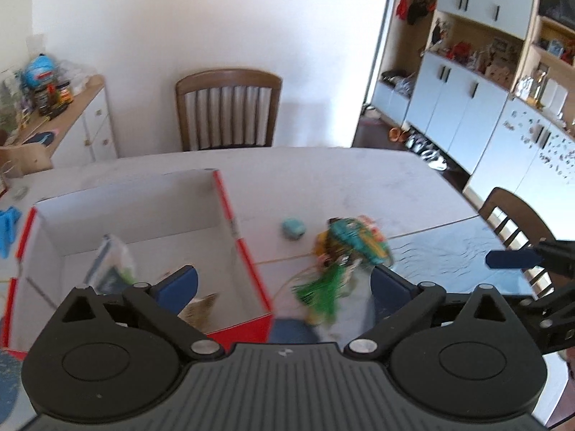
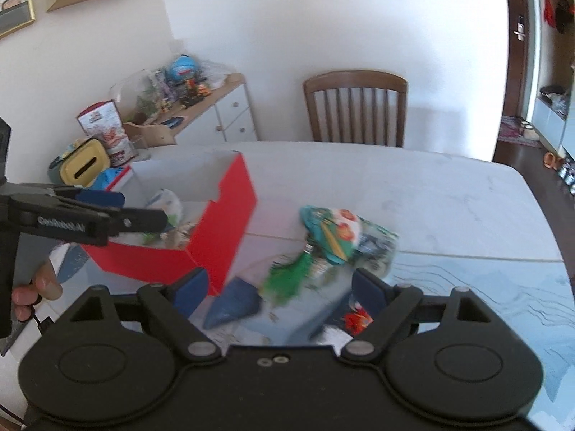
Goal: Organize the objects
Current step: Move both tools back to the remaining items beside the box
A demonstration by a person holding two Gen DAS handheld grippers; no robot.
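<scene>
Both grippers, left (image 1: 284, 287) and right (image 2: 280, 292), stand spread and empty. The red box (image 2: 222, 212) sits on the table (image 1: 359, 179), toys (image 2: 334, 248) just beside it.

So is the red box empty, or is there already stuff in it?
Not empty. The red box is open-topped, and a pale packet and other small items lie inside.

Black gripper (image 1: 284, 283) bodies, blue pads, silver pivot screws.
</scene>
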